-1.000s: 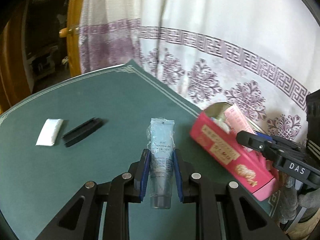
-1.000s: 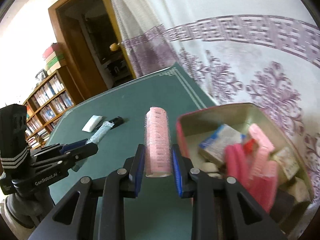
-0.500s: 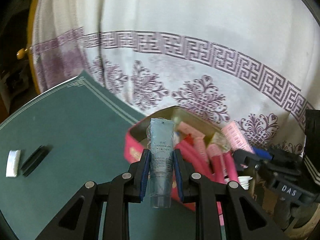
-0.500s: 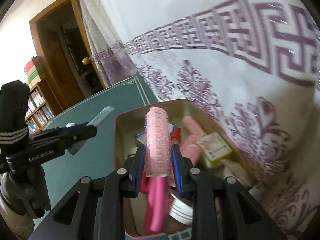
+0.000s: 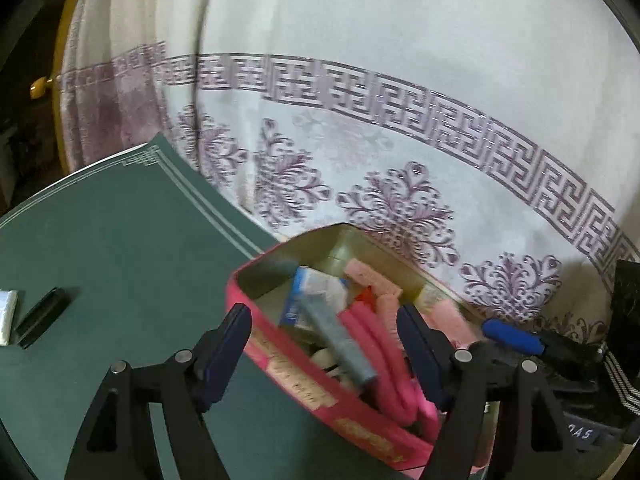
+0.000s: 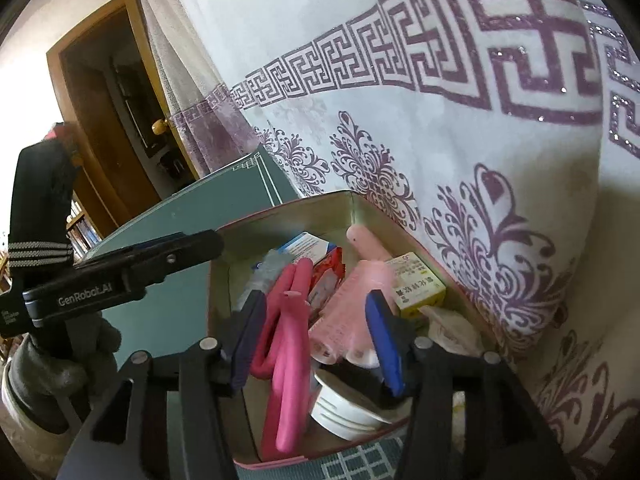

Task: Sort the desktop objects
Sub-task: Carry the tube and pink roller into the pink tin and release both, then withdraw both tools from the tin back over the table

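Note:
My left gripper [image 5: 322,314] hangs over the pink tin [image 5: 280,354], its jaws opening. The blue-grey tube [image 5: 334,338] lies loose and blurred between them, dropping into the tin, untouched by either pad. My right gripper [image 6: 316,300] is over the same tin [image 6: 280,213] from the other side, jaws also opening. The pale pink hair roller [image 6: 352,300] is blurred between them and free of the pads, tipping onto the contents. In the right wrist view the tube [image 6: 260,276] rests by the tin's left wall, under my left gripper [image 6: 200,246].
The tin holds pink bendy rods [image 6: 288,340], a yellow-white box [image 6: 418,285], a blue-white box [image 6: 308,246] and a white round lid [image 6: 344,404]. A black bar [image 5: 42,318] and white packet [image 5: 6,316] lie on the green mat [image 5: 120,240]. A patterned curtain [image 5: 360,140] hangs close behind.
Both grippers swung from over the mat to above the tin, then opened. The tube left the left jaws and the pink roller left the right jaws, both dropping into the tin.

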`<control>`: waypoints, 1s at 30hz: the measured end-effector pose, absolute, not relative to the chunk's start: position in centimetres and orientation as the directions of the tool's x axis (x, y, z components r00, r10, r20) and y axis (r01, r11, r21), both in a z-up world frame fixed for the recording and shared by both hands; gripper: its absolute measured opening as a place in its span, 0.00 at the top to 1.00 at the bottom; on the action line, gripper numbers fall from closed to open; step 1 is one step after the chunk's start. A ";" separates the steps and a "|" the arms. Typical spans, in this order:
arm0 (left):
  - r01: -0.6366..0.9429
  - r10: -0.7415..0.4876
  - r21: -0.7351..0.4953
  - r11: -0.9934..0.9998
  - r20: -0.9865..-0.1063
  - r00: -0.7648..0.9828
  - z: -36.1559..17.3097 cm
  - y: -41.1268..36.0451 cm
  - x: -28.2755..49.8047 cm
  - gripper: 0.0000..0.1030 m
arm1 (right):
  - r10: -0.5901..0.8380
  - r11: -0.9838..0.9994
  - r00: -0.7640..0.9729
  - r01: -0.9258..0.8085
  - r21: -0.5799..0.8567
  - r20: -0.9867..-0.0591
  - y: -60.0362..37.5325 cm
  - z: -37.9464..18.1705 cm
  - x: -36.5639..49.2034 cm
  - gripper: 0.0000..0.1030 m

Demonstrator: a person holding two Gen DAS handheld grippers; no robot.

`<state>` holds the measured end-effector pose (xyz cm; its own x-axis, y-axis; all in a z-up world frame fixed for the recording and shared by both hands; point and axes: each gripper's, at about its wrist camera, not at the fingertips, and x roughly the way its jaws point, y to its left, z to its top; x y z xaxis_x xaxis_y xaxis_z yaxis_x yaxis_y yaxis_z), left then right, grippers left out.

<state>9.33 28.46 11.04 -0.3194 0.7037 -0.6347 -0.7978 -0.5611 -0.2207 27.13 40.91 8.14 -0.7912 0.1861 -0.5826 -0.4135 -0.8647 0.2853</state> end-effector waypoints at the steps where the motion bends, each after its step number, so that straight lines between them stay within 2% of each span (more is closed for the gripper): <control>1: -0.791 0.699 -0.218 -0.572 -0.635 -0.330 11.0 28.1 9.1 0.26 | 0.187 -0.864 -0.792 -0.414 0.286 -0.582 40.8 8.1 27.1 0.46; 7: -0.740 0.660 -0.210 -0.639 -0.643 -0.389 10.7 25.3 7.7 0.25 | 0.176 -0.871 -0.799 -0.399 0.288 -0.575 39.6 8.5 26.4 0.45; 9: -0.719 0.641 -0.201 -0.666 -0.647 -0.413 10.5 24.1 7.1 0.18 | 0.169 -0.876 -0.804 -0.388 0.287 -0.571 39.0 8.8 26.0 0.44; 11: -0.699 0.626 -0.197 -0.688 -0.648 -0.434 10.4 22.9 6.6 0.17 | 0.156 -0.882 -0.810 -0.372 0.289 -0.566 38.4 9.1 25.6 0.42; 14: -0.655 0.593 -0.189 -0.732 -0.650 -0.475 10.3 20.3 5.5 0.17 | 0.147 -0.892 -0.822 -0.350 0.285 -0.550 37.0 9.7 24.6 0.32; 19: -0.559 0.492 -0.126 -0.820 -0.655 -0.574 10.3 14.6 3.3 0.17 | 0.084 -0.921 -0.841 -0.271 0.282 -0.534 34.0 10.5 22.1 0.24; 30: -0.257 0.229 -0.055 -0.965 -0.655 -0.720 9.5 -1.3 -2.6 0.17 | -0.037 -0.951 -0.827 -0.143 0.273 -0.562 27.6 10.2 15.9 0.16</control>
<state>-2.57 -1.31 9.51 -0.7202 0.2291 -0.6549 -0.2572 -0.9648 -0.0546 15.91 27.63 10.16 -0.8266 -0.0373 -0.5616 -0.1428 -0.9512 0.2734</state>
